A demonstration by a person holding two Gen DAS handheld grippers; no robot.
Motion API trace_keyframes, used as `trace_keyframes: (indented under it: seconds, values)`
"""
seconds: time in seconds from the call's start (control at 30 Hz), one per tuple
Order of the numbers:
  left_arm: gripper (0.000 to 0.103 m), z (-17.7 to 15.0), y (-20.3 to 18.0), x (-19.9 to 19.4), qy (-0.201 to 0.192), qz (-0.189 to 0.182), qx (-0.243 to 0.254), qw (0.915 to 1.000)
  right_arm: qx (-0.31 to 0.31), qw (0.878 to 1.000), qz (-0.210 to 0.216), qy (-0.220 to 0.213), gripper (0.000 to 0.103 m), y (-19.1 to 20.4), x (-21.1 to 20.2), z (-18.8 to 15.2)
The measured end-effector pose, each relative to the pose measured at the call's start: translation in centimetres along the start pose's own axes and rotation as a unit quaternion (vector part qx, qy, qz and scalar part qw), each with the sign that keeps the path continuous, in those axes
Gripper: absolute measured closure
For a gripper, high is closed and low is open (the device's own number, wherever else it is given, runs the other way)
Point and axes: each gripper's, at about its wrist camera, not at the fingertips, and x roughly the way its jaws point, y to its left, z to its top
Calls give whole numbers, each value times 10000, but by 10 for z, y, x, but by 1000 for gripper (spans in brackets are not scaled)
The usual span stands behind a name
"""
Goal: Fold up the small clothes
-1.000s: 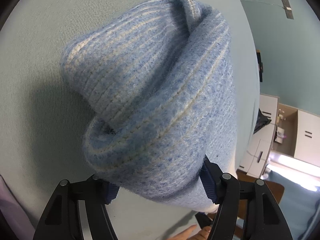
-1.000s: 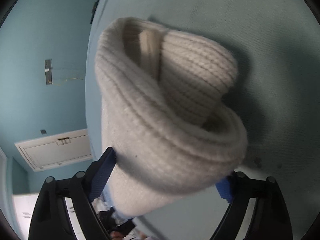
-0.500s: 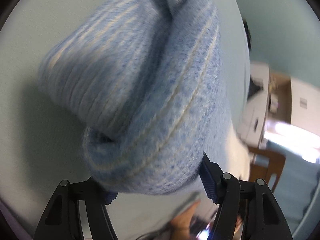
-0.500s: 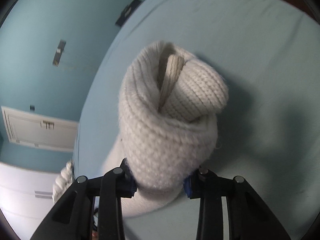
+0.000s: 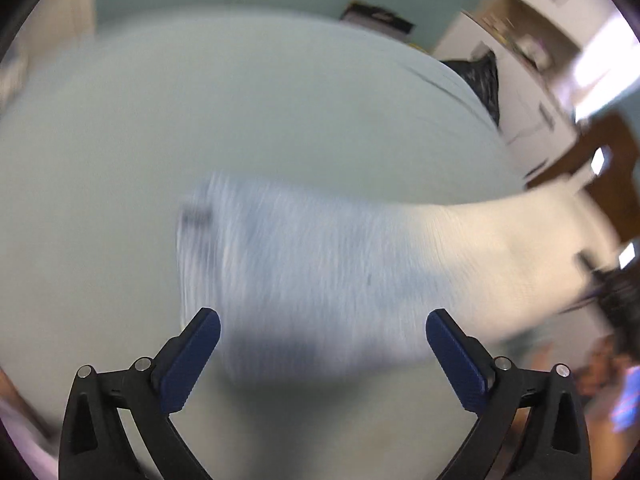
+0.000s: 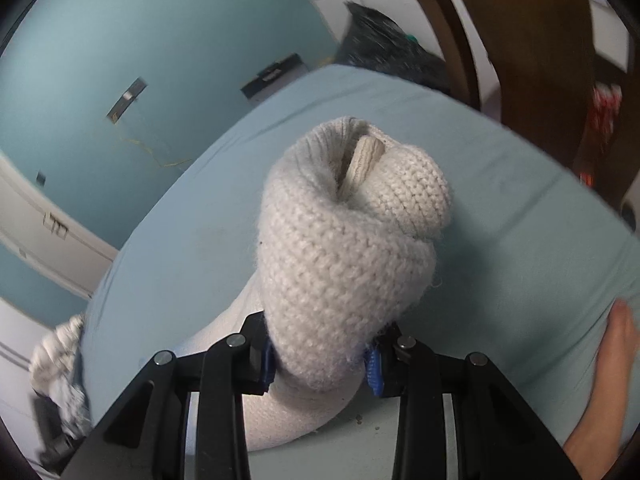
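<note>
Blue sheet (image 6: 520, 208) — knit garment (image 6: 344, 248) tong-clamped

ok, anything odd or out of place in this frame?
Mostly no. The white-and-blue knit garment lies stretched on the light blue sheet, one end bunched in the right gripper. Left gripper open. Only oddity: crumpled cloth hangs off the sheet's edge.

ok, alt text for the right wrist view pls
The right gripper is shut on a cream knitted garment, bunched and rolled, held up over a light blue sheet. Behind are a teal wall and a dark wooden frame.
</note>
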Motion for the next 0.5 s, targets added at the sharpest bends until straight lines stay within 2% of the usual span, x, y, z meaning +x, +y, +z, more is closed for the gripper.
trace_keyframes:
  seconds: [0.07,0.1,0.17,0.23,0.27,0.3,0.37,0.4,0.43,0.5]
  values:
    - [0,12,-34,12,-184,217,581,9979,-268,9995,-6,-163,74,9,-6,-3]
    - [0,17,-53,22,-237,102,926,9954,-402,9989,1,-245,74,14,-11,-5]
    - [0,13,-83,39,-313,78,1339,9905,-635,9973,36,-370,74,10,-21,-9]
    - [0,-1,-108,60,-338,386,1815,9821,-873,9948,81,-516,74,19,-28,-12]
    - [0,-13,-121,73,-344,627,2142,9742,-968,9936,101,-576,74,21,-30,-14]
    - [0,-23,-130,80,-516,854,2409,9654,-1069,9921,122,-640,74,24,-32,-15]
    - [0,-36,-139,90,-656,1010,2820,9518,-1249,9895,242,-686,74,33,-30,-15]
    - [0,-38,-138,98,-571,965,2946,9490,-1354,9882,328,-637,74,37,-27,-18]
    - [0,-37,-135,103,-455,895,2946,9503,-1491,9863,346,-619,74,42,-21,-20]
    - [0,-27,-119,112,78,585,2577,9644,-1777,9817,316,-600,74,53,-12,-27]
